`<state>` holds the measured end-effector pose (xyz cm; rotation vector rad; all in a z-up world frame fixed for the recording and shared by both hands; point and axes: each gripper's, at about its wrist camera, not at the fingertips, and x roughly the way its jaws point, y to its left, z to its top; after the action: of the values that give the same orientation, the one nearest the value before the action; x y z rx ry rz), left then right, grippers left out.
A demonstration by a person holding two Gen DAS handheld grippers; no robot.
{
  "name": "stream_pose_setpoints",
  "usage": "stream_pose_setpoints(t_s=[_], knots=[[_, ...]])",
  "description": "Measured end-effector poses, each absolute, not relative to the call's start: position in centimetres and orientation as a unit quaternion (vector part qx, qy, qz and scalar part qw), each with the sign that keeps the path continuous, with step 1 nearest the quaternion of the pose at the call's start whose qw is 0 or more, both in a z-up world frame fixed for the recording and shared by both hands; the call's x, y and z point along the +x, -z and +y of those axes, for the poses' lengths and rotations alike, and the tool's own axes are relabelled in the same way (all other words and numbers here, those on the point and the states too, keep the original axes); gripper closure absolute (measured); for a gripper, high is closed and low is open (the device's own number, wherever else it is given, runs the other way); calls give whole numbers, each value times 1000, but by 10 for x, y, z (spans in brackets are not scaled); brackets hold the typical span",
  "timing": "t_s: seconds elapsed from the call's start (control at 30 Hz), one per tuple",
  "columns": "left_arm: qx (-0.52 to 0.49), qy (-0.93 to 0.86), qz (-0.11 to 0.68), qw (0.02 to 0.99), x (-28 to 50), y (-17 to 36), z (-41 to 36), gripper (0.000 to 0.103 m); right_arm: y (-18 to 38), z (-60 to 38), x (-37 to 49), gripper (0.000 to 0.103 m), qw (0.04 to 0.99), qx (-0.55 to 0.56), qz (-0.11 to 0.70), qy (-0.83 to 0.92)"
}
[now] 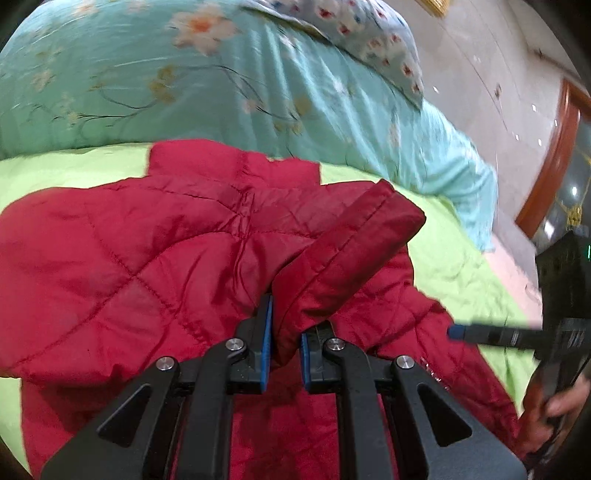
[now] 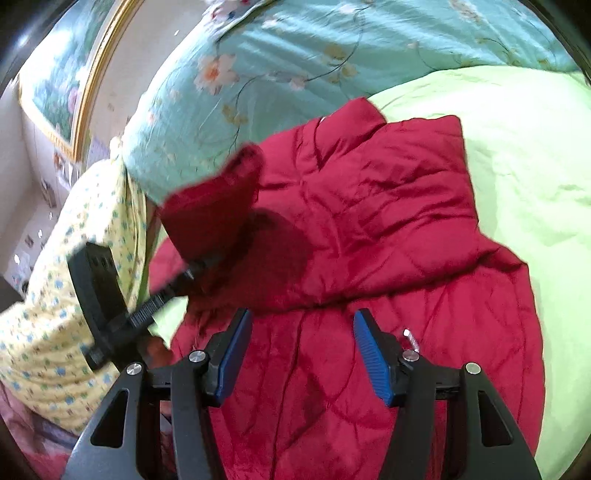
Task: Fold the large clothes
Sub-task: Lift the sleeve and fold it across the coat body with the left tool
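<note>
A red quilted jacket (image 1: 147, 258) lies spread on a light green bedcover (image 1: 66, 166). My left gripper (image 1: 286, 328) is shut on the cuff end of its sleeve (image 1: 351, 240), which stands lifted over the jacket's body. In the right wrist view the same sleeve (image 2: 214, 206) hangs from the left gripper (image 2: 192, 273) at the left, above the jacket (image 2: 369, 221). My right gripper (image 2: 301, 347) hovers open over the jacket's lower part with nothing between its blue pads (image 2: 373, 354). From the left wrist view, the right gripper (image 1: 454, 332) reaches in from the right edge.
A teal flowered quilt (image 1: 184, 74) is bunched along the far side of the bed, with a patterned pillow (image 1: 369, 33) on it. A yellow patterned sleeve (image 2: 74, 258) of the person shows at the left. A metal zip pull (image 2: 410, 338) lies by the right gripper. Pale floor (image 1: 498, 74) lies beyond the bed.
</note>
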<state>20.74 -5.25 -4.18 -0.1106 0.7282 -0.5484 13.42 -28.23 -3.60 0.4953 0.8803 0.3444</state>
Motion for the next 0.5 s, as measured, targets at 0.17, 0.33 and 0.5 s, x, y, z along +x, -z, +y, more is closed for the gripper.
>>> stream_pose_setpoints(t_s=[0.17, 0.33, 0.5], knots=[[-3, 273, 356, 894, 201, 54, -91, 93, 42, -304, 163, 32, 839, 306, 417, -168], [37, 269, 362, 892, 194, 65, -116, 93, 53, -318, 197, 30, 808, 372, 420, -178], [53, 259, 366, 892, 192, 71, -122, 93, 71, -320, 226, 30, 791, 392, 436, -173]])
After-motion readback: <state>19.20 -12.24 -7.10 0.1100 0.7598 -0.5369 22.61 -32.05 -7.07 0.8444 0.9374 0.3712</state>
